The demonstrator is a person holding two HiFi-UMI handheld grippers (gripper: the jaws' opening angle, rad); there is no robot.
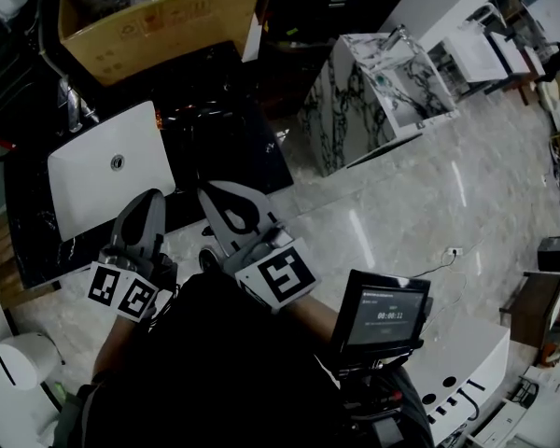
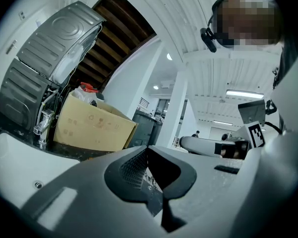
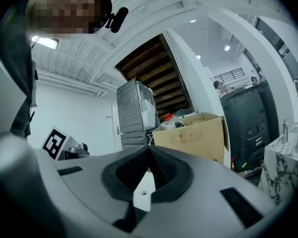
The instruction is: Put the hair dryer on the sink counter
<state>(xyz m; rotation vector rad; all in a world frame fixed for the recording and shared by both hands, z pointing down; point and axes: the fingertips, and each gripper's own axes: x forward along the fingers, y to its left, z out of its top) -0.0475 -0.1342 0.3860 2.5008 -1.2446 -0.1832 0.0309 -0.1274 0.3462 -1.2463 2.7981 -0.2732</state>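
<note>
No hair dryer shows in any view. In the head view both grippers are held close to the person's body, just in front of the black sink counter (image 1: 233, 133). My left gripper (image 1: 149, 202) points at the white sink basin (image 1: 107, 175); its jaws are shut with nothing between them. My right gripper (image 1: 217, 194) sits beside it, tips at the counter's front edge, also shut and empty. In the left gripper view the pads of the left gripper (image 2: 148, 150) meet. The right gripper view shows the right gripper (image 3: 149, 150) with its pads touching too.
A cardboard box (image 1: 159, 21) stands at the back of the counter beside a faucet (image 1: 72, 108). A marble-patterned cabinet (image 1: 373, 96) stands to the right on the pale tiled floor. A small screen on a stand (image 1: 383, 315) is by the person's right side.
</note>
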